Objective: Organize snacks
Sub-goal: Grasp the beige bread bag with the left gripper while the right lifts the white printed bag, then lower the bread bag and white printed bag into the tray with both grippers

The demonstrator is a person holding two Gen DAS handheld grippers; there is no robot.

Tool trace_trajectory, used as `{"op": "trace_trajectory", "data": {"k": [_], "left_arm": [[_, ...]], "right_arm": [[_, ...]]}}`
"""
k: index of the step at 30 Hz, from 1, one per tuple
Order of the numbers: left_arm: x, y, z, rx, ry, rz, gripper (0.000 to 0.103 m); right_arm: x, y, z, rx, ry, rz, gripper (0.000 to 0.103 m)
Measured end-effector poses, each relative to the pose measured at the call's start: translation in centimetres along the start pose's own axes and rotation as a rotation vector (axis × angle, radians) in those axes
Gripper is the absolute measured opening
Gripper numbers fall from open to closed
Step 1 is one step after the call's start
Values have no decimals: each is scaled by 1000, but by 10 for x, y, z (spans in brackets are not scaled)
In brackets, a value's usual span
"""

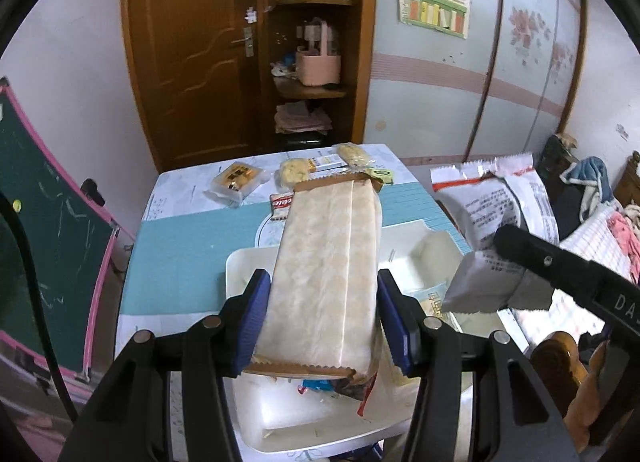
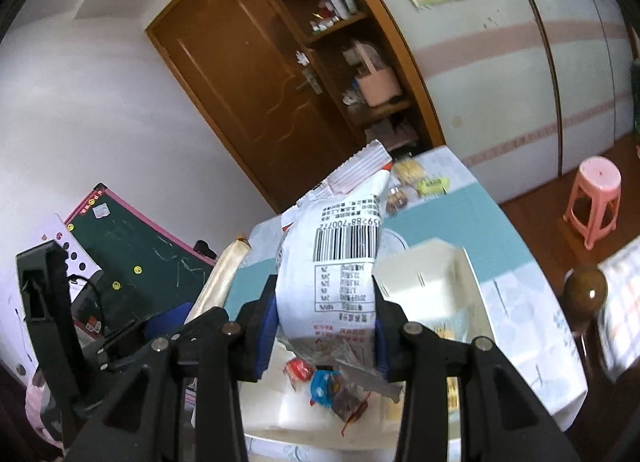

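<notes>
Left wrist view: the table (image 1: pixel 192 262) is holding a white tray (image 1: pixel 404 238). Above the tray, my left tongs (image 1: pixel 320 322) are pinching a long tan snack pack (image 1: pixel 324 274). My right tongs (image 2: pixel 324 322) are pinching a white snack bag (image 2: pixel 340 258).

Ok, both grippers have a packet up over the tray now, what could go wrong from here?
1. The right gripper pinches the white packet near its bottom; the tall top could flop or slip.
2. The beige packet overhangs the left gripper; it might knock the small sweets in the white tray.
</notes>
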State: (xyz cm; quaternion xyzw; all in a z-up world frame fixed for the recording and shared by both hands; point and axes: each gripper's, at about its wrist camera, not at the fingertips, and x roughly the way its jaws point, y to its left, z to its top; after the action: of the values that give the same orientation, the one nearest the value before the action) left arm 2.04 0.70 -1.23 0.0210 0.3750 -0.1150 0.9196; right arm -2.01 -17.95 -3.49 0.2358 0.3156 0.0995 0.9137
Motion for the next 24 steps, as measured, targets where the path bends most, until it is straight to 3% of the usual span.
{"op": "trace_trajectory", "data": {"k": [12, 14, 15, 21, 23, 24], "left_arm": [[50, -1, -38, -23, 136, 20, 52], [53, -1, -42, -19, 135, 28, 51], [54, -2, -43, -16, 133, 31, 43], [61, 4, -42, -11, 117, 67, 42], [68, 5, -44, -4, 140, 65, 44], [71, 6, -45, -8, 156, 63, 56]], "right_arm": [[28, 3, -35, -49, 87, -46, 41], [32, 3, -39, -59, 99, -58, 41], [34, 3, -41, -60, 105, -62, 41], [53, -4, -49, -50, 168, -97, 41], [64, -5, -53, -50, 212, -99, 43], [70, -4, -56, -55, 240, -109, 43]]}}
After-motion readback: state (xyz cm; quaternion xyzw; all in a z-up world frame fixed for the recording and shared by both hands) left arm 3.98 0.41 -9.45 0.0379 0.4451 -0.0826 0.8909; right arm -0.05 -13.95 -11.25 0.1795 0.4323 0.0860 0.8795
